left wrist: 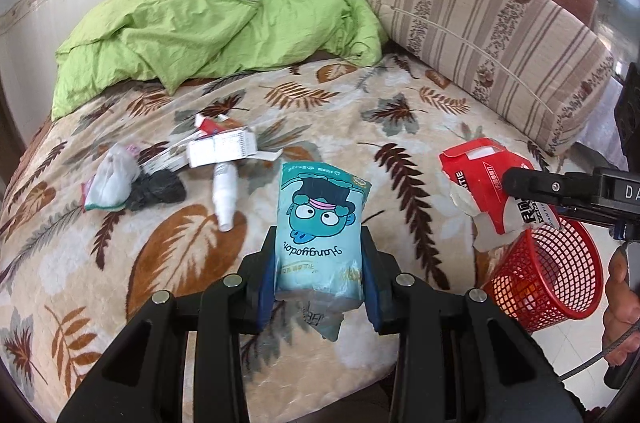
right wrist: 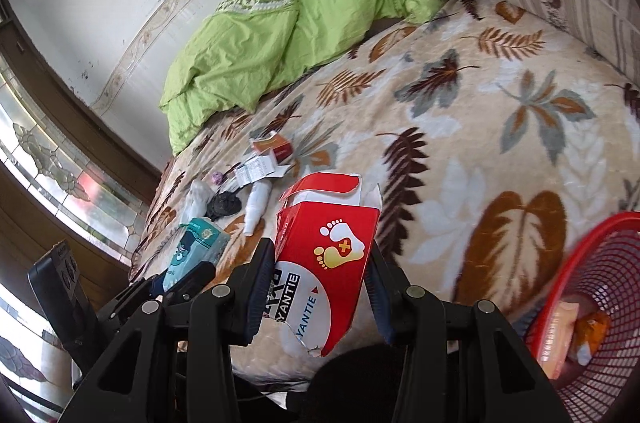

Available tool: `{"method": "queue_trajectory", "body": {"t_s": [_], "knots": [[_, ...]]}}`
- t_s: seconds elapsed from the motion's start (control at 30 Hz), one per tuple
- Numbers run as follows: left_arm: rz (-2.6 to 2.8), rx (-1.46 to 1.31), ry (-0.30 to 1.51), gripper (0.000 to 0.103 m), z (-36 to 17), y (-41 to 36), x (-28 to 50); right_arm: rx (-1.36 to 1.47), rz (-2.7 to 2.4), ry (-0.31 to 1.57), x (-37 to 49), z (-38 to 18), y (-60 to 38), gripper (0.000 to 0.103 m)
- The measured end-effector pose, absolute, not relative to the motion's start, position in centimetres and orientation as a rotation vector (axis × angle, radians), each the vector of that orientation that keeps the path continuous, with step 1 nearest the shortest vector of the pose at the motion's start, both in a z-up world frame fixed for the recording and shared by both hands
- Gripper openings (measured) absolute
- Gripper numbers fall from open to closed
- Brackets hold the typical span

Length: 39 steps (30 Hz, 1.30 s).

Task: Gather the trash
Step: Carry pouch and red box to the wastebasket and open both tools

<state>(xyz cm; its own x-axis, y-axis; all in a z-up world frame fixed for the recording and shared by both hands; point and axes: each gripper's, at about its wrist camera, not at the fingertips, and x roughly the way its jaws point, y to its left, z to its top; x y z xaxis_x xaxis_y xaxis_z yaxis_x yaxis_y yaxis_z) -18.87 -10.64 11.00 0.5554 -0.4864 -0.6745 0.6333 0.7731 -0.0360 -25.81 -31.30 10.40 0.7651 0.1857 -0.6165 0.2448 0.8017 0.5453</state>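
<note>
R gripper (right wrist: 320, 287) clamps red box (right wrist: 332, 255); basket (right wrist: 592, 303) at 3 o'clock, nearer than L gripper (left wrist: 320, 263), clamping teal pack (left wrist: 320, 227).

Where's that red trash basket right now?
The red basket stands beside the bed at the left wrist view's right edge, just below the torn red box held in the right hand-held gripper.

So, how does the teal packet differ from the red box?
The teal packet is a soft plastic pack with a cartoon face; the red box is stiff card with a footprint mark. The packet looks sealed at the top, while the box has its flap open and a torn edge. The left gripper holds the packet; the right gripper holds the box. Both are lifted off the bed.
</note>
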Motion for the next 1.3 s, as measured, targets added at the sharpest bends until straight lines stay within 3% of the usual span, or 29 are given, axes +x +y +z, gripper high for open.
{"method": "queue_trajectory", "body": {"t_s": [0.67,1.1,1.2,1.3], "knots": [[-0.856,0.354,0.66,0.035,12.7,-19.8,-24.0,0.76,-0.238,0.633,-35.6,10.3,-38.9,0.047],[-1.159,0.334,0.844,0.036,12.1,-28.5,-27.7,0.81,-0.462,0.582,-43.9,10.3,-44.3,0.048],[-1.235,0.337,0.899,0.039,11.4,-30.9,-28.8,0.83,-0.499,0.585,-45.2,9.9,-45.5,0.051],[-1.275,0.355,0.941,0.054,10.4,-32.6,-30.0,0.843,-0.529,0.604,-46.0,9.4,-46.2,0.056]]}}
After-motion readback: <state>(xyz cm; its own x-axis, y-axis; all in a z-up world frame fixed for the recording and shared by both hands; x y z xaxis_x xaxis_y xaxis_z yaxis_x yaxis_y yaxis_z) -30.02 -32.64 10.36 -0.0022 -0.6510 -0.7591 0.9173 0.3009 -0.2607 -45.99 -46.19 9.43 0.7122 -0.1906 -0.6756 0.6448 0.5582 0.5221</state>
